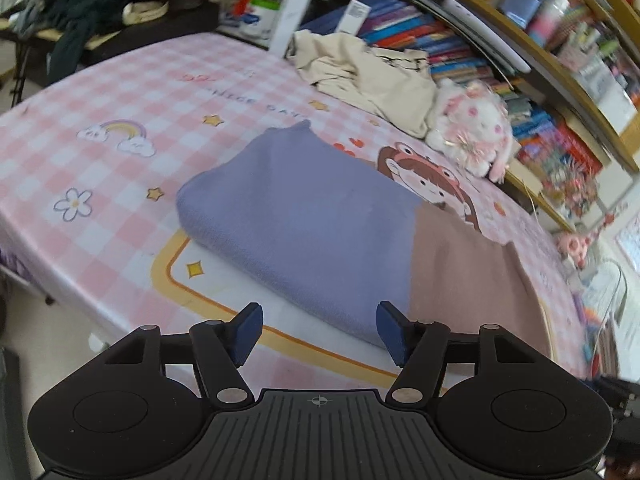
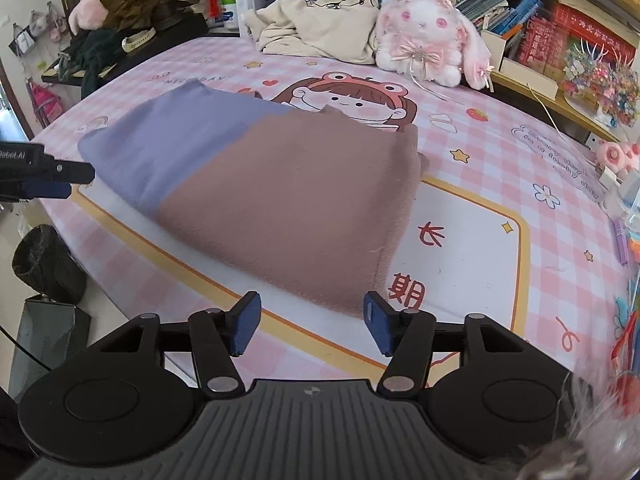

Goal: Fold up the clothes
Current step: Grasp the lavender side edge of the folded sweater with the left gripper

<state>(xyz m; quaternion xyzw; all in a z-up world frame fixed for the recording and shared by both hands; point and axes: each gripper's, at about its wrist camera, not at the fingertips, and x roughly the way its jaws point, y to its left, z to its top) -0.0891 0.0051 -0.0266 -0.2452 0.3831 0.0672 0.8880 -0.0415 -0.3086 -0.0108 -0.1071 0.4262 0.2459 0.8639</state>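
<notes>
A folded garment, half lilac [image 1: 304,216] and half dusty pink [image 2: 296,208], lies flat on the pink checked table cover [image 1: 120,92]. In the left wrist view my left gripper [image 1: 318,330] stands open just short of the lilac end's near edge, nothing between its blue pads [image 1: 246,332]. In the right wrist view my right gripper [image 2: 310,326] is open at the pink end's near corner, with only the cloth's edge beyond its fingers. The left gripper's tip [image 2: 60,178] shows at that view's left edge beside the lilac end.
A crumpled cream garment [image 2: 316,32] and a white plush rabbit [image 2: 428,36] lie at the table's far side before shelves of books [image 1: 440,40]. A dark clothes heap [image 2: 120,12] sits at the back left. A black bin [image 2: 44,260] stands on the floor to the left.
</notes>
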